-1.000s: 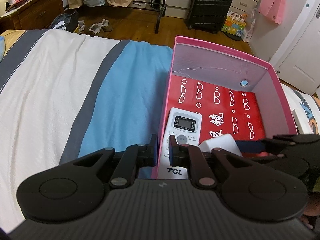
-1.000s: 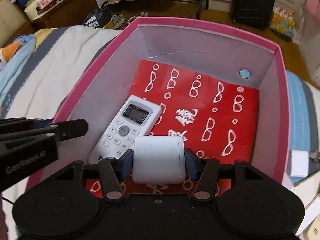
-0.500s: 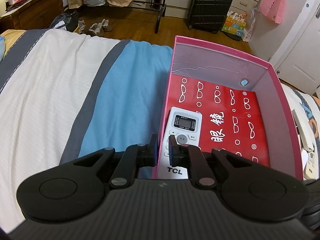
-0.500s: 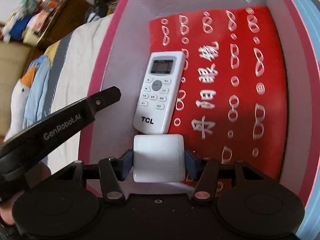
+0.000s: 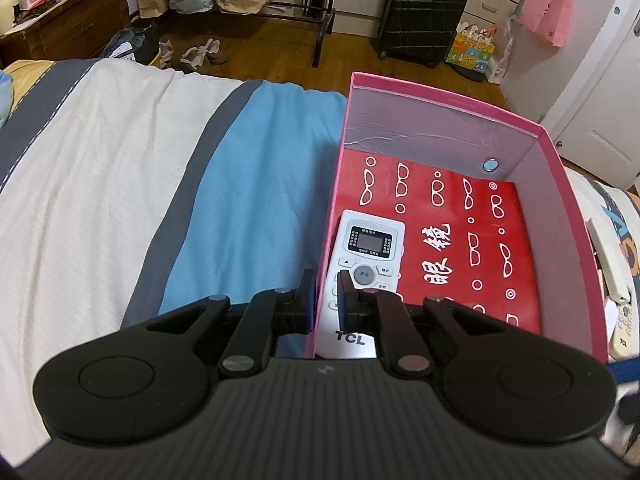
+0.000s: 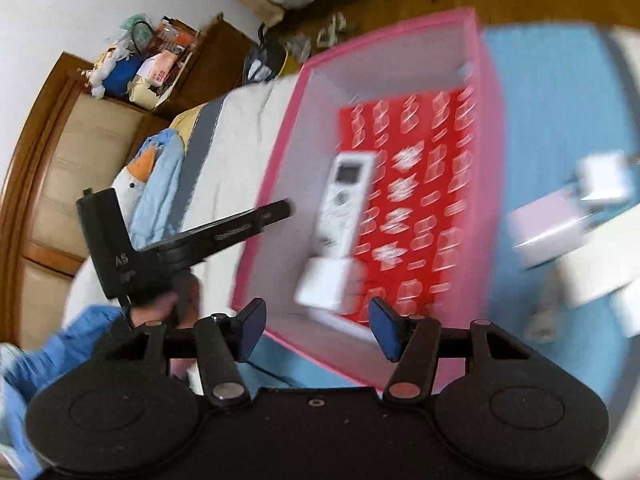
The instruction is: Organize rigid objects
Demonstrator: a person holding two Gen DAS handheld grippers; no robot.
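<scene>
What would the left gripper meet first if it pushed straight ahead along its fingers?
Probably the pink box: its left wall runs between the left gripper fingers. Depth is unclear.

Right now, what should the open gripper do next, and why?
Probably swing right toward the white things on the bed beside the box. The right gripper is open and holds nothing; the white block lies in the box by the remote, apart from the fingers. The left gripper grips the box's wall.
</scene>
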